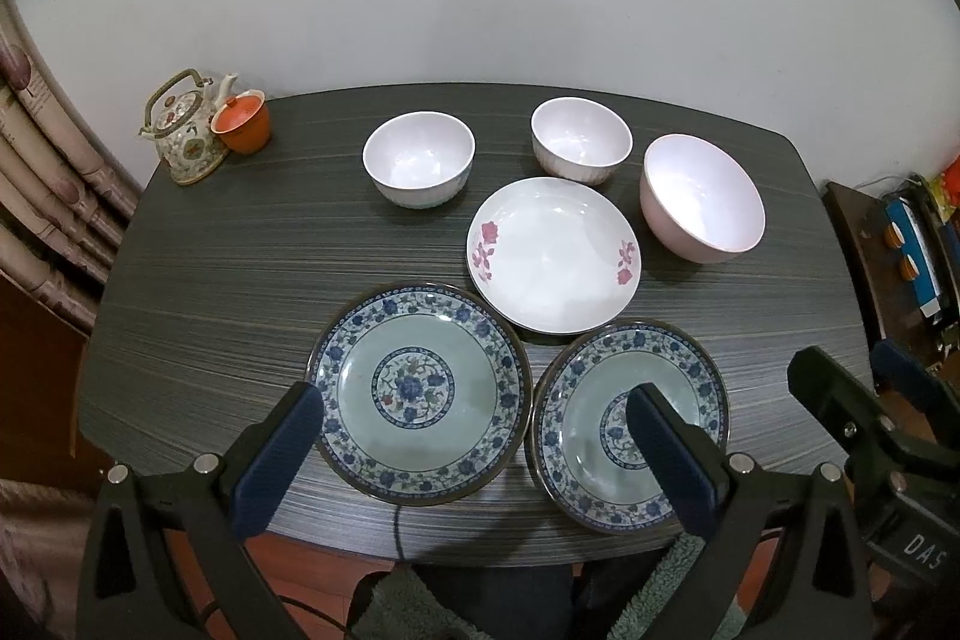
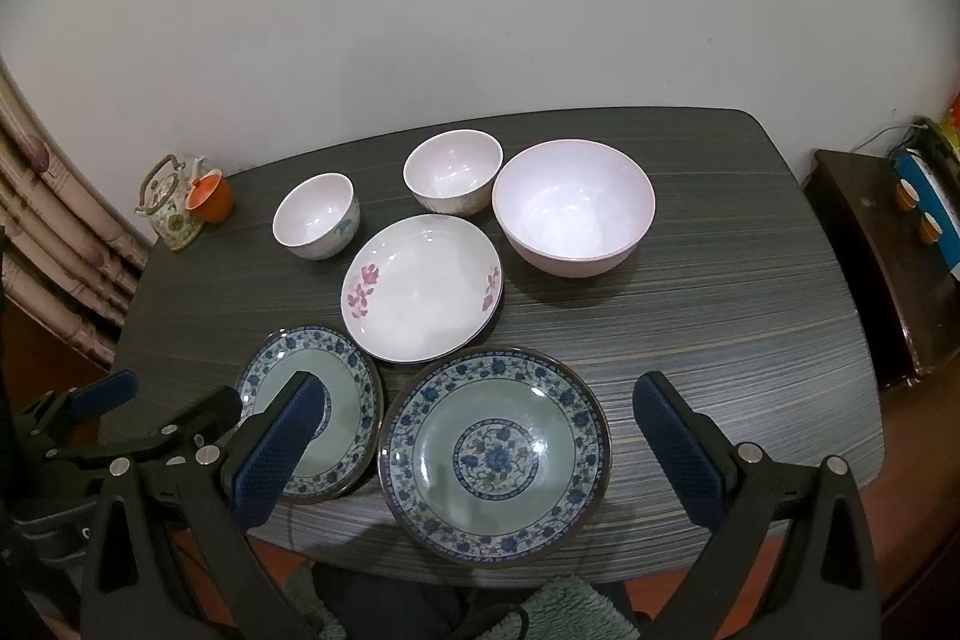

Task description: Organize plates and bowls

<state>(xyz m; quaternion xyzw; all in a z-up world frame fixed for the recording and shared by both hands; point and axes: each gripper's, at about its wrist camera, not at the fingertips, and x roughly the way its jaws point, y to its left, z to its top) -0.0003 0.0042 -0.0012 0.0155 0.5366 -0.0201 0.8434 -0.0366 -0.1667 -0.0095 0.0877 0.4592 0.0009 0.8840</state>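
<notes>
Both jaws are held wide apart and empty: the left gripper (image 1: 474, 424) above the left blue-patterned plate (image 1: 420, 394), the right gripper (image 2: 480, 415) above the right blue-patterned plate (image 2: 495, 454). On the dark table (image 1: 210, 280), a teapot (image 1: 180, 127), small bowl (image 1: 419, 166), flowered plate (image 1: 555, 253), second bowl (image 1: 581, 139) and pink bowl (image 1: 702, 199) are ranged behind. Blue decoration on the small bowl's outer wall is shown only in the right view.
</notes>
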